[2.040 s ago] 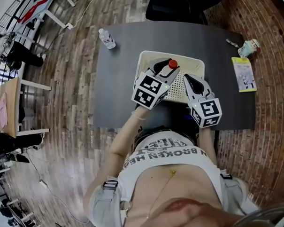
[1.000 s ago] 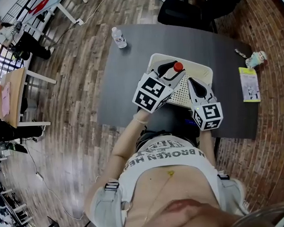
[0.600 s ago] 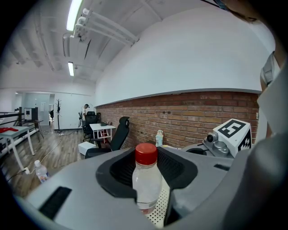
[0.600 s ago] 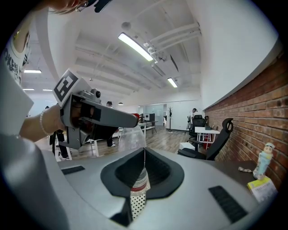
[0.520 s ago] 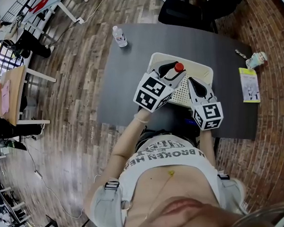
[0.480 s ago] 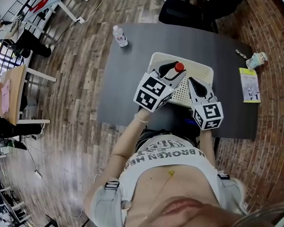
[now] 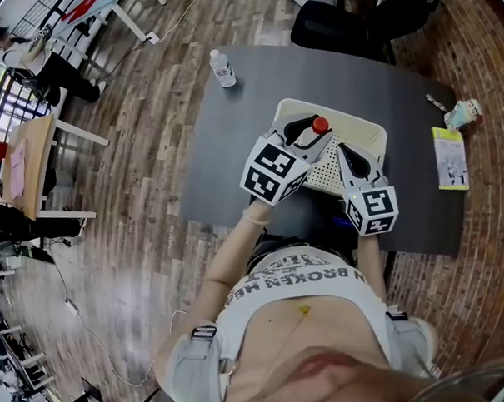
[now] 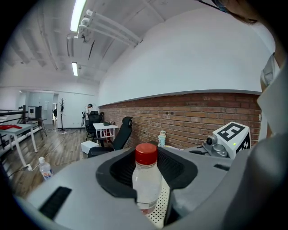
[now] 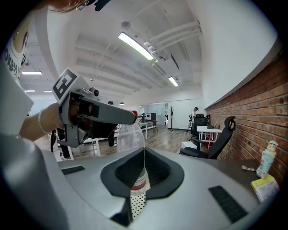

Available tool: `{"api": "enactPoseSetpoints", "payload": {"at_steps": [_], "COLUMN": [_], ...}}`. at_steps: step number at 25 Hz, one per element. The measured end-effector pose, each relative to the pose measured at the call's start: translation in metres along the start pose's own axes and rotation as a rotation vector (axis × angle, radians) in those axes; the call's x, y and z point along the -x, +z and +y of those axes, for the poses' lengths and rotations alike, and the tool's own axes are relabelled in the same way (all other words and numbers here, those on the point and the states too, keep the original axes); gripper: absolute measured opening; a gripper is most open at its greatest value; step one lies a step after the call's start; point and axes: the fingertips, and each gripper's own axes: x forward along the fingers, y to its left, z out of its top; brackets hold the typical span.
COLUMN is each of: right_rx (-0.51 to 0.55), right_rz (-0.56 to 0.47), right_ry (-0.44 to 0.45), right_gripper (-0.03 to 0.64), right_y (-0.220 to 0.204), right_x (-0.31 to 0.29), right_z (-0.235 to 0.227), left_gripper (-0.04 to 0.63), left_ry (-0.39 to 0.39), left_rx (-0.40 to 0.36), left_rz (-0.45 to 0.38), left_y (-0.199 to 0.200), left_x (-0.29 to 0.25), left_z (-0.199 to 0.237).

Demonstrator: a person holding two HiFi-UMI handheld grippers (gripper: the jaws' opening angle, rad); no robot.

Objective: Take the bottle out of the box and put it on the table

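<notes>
Bottle (image 8: 146, 179), clear with a red cap, stands upright between the pads of the left gripper (image 7: 310, 133), which is clamped on its upper body. The left gripper view shows this grip head on. It also shows the perforated white floor of the box (image 7: 359, 125) below the bottle's label, though whether the base rests on that floor cannot be told.

The head view adds what that view lacks: the box sits near the middle of the dark counter (image 7: 233, 155), and the red cap shows over its upper part. The right gripper (image 7: 347, 153) hangs just to the right of the left one, over the box. Its own view shows its jaws together with nothing between them. Through the notch above its pads the bottle appears beyond, with a finger of the left gripper across its top.

Only the head view takes in the whole counter. A second bottle (image 7: 222, 69) stands at the counter's upper left corner, well apart from the box. A booklet (image 7: 450, 157) and a small pale figure (image 7: 463, 112) lie at its right edge. The two gripper views alone show the ceiling lamps, and they show the black chair (image 8: 119, 137) beyond the counter from the side.
</notes>
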Motion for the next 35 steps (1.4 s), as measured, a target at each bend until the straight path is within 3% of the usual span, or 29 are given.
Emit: {"api": "enactPoseSetpoints", "payload": {"at_steps": [14, 19, 35], "right_rx": [0.004, 0.01, 0.013], "right_rz": [0.001, 0.014, 0.037], "right_ry": [0.007, 0.0, 0.046], "right_gripper": [0.009, 0.009, 0.009], "right_y": [0.004, 0.0, 0.002], "right_x": [-0.008, -0.008, -0.044], "right_z": [0.005, 0.003, 0.03], "left_gripper": [0.153, 0.153, 0.153], "left_ry": [0.01, 0.018, 0.25], "left_rx": [-0.007, 0.028, 0.095], "left_rz": [-0.014, -0.034, -0.056], "left_y": [0.007, 0.007, -0.008], "left_x": [0.006, 0.015, 0.102], "left_z": [0.01, 0.021, 0.116]}}
